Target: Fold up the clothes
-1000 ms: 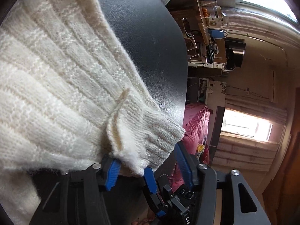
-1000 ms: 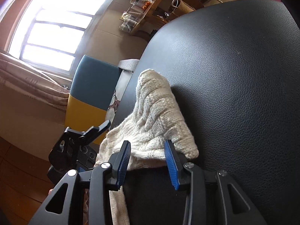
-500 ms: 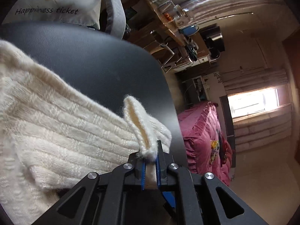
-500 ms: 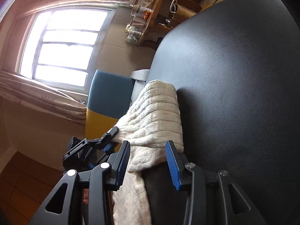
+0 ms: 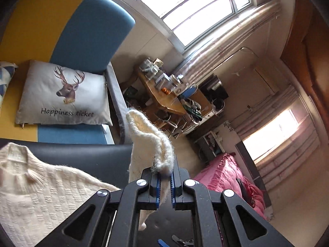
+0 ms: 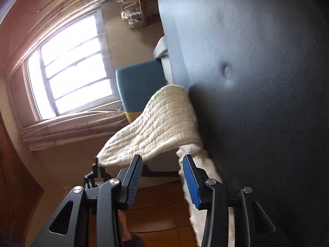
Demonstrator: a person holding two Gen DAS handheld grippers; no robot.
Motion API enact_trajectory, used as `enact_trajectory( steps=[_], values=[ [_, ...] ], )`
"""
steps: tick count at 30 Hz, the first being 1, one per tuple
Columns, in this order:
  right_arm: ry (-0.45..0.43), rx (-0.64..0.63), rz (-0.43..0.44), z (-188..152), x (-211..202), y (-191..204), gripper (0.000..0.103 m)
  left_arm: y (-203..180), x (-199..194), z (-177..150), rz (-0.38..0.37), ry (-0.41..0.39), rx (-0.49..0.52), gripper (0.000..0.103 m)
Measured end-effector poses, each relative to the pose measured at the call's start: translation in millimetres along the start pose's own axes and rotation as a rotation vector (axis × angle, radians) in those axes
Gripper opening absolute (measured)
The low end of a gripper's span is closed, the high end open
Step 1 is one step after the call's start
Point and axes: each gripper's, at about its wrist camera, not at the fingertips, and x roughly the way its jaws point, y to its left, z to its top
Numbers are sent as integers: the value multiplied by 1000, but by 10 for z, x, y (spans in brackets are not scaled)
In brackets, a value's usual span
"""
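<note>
1. Left wrist view: a room with a big barred window (image 5: 197, 6), a yellow-and-blue sofa (image 5: 82, 33) carrying a deer cushion (image 5: 63, 94) printed "Happiness ticket", a cluttered wooden side table (image 5: 164, 100) and a pink bed (image 5: 232, 177) beside a second, bright window.
2. The dark leather-look tabletop (image 5: 86, 156) runs across the lower left, its far edge lying just in front of the sofa.
3. The left claw (image 5: 164, 183) is pressed together on the cuff of the cream knit sweater (image 5: 37, 195); the blue pads grip the wool, and the sleeve end (image 5: 144, 135) rises above the fingers, lifted off the tabletop.
4. The sweater's body lies flat on the tabletop to the left of the claw, neckline near the far edge.
5. A strip of bare tabletop shows between the sweater body and the raised sleeve.
6. Jars and bottles crowd the side table; their contents are too small to tell.
7. Right wrist view: the frame is tilted, with the window (image 6: 72, 72) at left, the blue sofa back (image 6: 139, 82) in the middle and wooden floor (image 6: 160, 216) below.
8. The tabletop (image 6: 267, 103) fills the right, bare and slightly blurred.
9. The right claw (image 6: 162, 175) is spread, blue pads well apart and gripping nothing.
10. The sweater's sleeve (image 6: 162, 127) stretches from the tabletop edge down-left to the other claw (image 6: 96, 166), passing just beyond the spread fingers; more wool hangs over the edge behind the right finger (image 6: 191, 181).
</note>
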Motion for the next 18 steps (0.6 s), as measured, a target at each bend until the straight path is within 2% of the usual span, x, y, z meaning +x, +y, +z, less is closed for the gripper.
enact_trajectory(
  steps=[3, 6, 8, 9, 13, 18],
  values=[
    [19, 102, 67, -77, 350, -111, 59, 170, -381, 86, 11, -56, 0, 7],
    [19, 173, 104, -159, 680, -214, 75, 325, -703, 146, 9, -100, -14, 7],
    [11, 213, 123, -208, 883, -280, 78, 421, -917, 136, 9, -123, -18, 7],
    [6, 224, 125, -223, 981, -303, 83, 475, -1031, 120, 12, -136, -25, 7],
    [-28, 197, 69, -173, 1295, -307, 84, 766, -1434, 47, 31, -179, -60, 7],
    [-36, 53, -63, -122, 1532, -153, 83, 1417, -1688, -168, 131, -162, -138, 7]
  ],
)
